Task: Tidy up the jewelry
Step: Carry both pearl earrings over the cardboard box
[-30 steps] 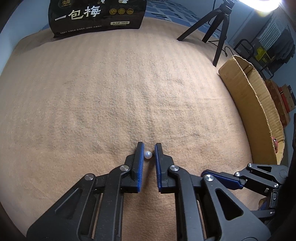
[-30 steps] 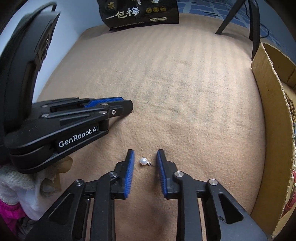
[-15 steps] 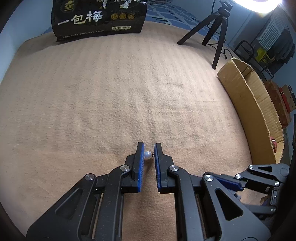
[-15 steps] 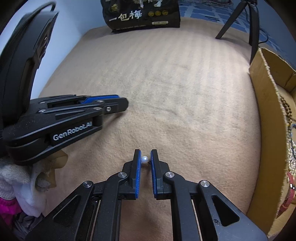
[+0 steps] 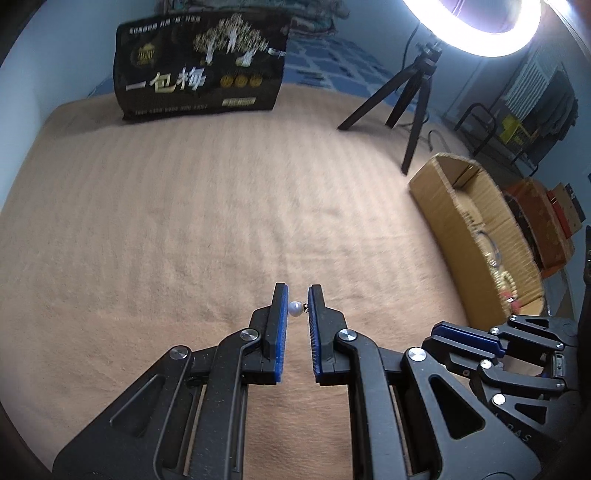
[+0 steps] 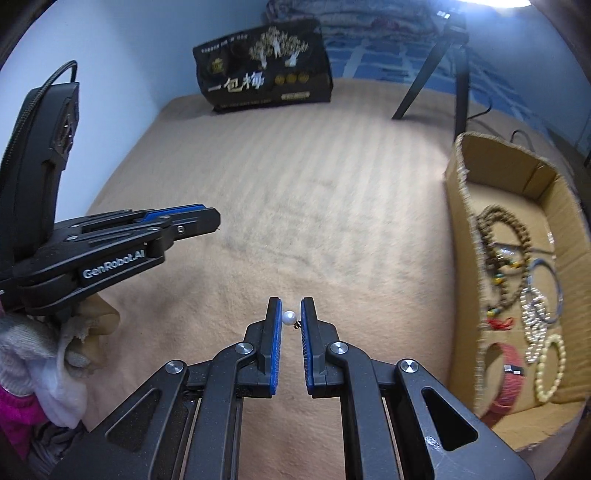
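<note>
We see a white pearl earring (image 5: 294, 308), blue pads (image 5: 281, 328), a tan striped blanket (image 5: 184, 221), a brown cardboard box (image 6: 461, 221) and a black bag (image 5: 199, 70) with gold-and-white print.

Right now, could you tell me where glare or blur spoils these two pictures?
Left wrist view: the ring light blows out the top right corner, and the black bag is smeared. Right wrist view: little glare, cardboard box edge soft; the pearl earring stays sharp in the right gripper.
</note>
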`<state>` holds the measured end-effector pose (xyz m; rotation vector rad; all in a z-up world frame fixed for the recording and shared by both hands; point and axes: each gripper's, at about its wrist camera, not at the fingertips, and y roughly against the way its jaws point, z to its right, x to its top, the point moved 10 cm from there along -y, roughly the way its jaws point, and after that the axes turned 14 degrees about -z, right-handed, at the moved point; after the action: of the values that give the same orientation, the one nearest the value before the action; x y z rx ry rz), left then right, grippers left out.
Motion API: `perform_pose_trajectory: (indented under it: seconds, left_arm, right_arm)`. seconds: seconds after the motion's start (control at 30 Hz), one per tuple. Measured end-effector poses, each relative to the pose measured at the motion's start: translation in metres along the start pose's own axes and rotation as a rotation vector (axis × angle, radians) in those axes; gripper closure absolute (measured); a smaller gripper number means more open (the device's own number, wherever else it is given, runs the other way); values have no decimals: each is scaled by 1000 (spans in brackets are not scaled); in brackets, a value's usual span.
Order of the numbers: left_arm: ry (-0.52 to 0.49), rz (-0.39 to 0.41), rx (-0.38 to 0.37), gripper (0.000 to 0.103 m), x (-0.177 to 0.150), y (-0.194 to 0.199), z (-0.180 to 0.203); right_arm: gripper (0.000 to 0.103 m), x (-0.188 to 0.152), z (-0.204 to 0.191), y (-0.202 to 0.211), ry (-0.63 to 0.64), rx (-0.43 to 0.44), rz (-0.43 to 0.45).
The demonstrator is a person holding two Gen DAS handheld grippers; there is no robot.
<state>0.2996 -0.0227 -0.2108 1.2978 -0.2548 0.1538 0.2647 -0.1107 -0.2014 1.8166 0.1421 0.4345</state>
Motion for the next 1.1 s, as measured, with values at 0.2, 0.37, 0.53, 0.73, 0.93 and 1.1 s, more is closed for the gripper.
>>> perform_pose_trajectory:
  seconds: [0.2, 0.37, 0.53, 0.73, 0.93, 1.1]
  left_arm:
    - [-36, 55, -19, 94, 10, 21, 27]
    - [-59, 96, -42, 94, 17, 35, 49]
    - [-95, 136, -63, 94, 24, 46, 78]
    - [-149, 161, -74, 94, 28, 50, 113]
    - [-192, 172, -87, 94, 28, 48, 145]
    - [-212, 170, -102, 94, 27, 43, 165]
  right_arm:
    - [95, 6, 22, 30, -13, -56, 72]
    - [95, 6, 49, 55, -65, -75, 131]
    - [95, 4, 78, 76, -129, -89, 181]
    - [95, -1, 111, 97, -185, -123, 224]
    - [95, -6, 136, 109, -237, -134, 251]
    - [95, -9, 151, 114, -266, -142, 264]
